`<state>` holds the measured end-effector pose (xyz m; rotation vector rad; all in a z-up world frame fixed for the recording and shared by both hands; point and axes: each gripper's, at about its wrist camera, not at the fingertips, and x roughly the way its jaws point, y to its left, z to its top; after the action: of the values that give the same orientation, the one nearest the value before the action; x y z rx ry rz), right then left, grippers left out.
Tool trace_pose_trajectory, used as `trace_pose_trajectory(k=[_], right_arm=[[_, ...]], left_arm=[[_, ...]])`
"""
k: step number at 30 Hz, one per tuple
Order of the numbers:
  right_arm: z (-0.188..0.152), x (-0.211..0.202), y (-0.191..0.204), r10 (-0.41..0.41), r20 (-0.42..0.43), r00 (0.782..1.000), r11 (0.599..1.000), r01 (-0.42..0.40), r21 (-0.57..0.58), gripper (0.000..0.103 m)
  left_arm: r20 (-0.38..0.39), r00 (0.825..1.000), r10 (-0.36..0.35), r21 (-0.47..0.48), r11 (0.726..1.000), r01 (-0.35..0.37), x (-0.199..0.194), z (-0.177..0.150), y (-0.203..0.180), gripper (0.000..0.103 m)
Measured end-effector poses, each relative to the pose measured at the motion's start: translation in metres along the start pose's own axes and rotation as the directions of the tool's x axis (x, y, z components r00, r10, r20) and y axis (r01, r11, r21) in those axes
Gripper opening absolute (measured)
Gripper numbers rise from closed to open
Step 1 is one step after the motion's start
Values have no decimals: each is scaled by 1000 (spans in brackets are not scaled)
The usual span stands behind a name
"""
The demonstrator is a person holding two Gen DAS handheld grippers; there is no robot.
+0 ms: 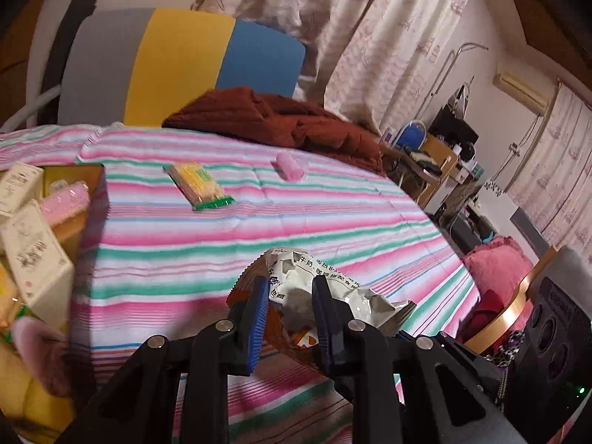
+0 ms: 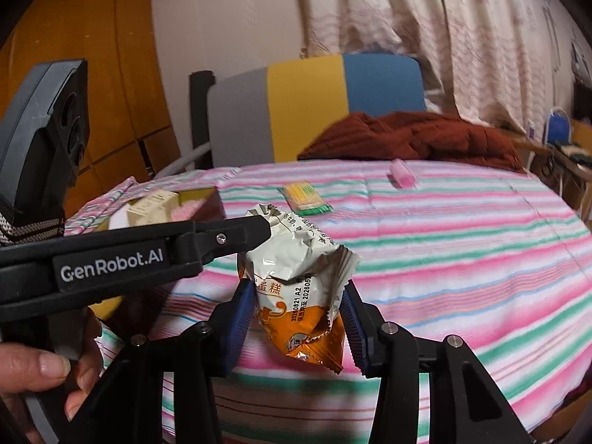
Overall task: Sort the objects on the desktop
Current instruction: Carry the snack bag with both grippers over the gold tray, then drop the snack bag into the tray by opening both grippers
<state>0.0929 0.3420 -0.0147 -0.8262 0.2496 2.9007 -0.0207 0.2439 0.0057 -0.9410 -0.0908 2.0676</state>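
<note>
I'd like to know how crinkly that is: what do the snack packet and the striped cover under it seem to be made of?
Snack packet: probably thin plastic or foil film, glossy; it shows sharp creases, bright glints and zigzag-cut end seals. Both the left hand-held gripper and the right hand-held gripper flank it.

Striped cover: looks like soft woven or quilted cloth, matte; faint stitched seams cross it and there is no shine.

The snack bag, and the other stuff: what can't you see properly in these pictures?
- Snack bag: its print is crumpled, and the left gripper covers its top corner, right wrist view.
- Box: cut off by the left edge, left wrist view.
- Pink packet: blurred, label unreadable.
</note>
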Motion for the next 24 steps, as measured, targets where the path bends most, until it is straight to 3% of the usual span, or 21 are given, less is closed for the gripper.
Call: trace_pose_trajectory(k=[9, 16, 20, 23, 24], right_arm=[[38, 10, 70, 132, 42, 990, 983, -125, -133, 47], [57, 47, 150, 247, 18, 969, 941, -236, -242, 47], [60, 81, 187, 279, -24, 960, 927, -276, -253, 49], [53, 108, 199, 241, -86, 967, 932, -255, -256, 54], [50, 110, 197, 240, -99, 966, 936, -257, -240, 61]], left_arm=[[140, 986, 87, -52, 995, -80, -71, 21, 44, 22], [208, 955, 213, -170, 969, -180, -121, 25, 113, 22], [208, 936, 285, -220, 946, -239, -133, 32, 155, 24], [150, 938, 312, -266, 927, -265, -130, 30, 185, 37], [133, 938, 321, -288, 918, -274, -130, 28, 194, 42]])
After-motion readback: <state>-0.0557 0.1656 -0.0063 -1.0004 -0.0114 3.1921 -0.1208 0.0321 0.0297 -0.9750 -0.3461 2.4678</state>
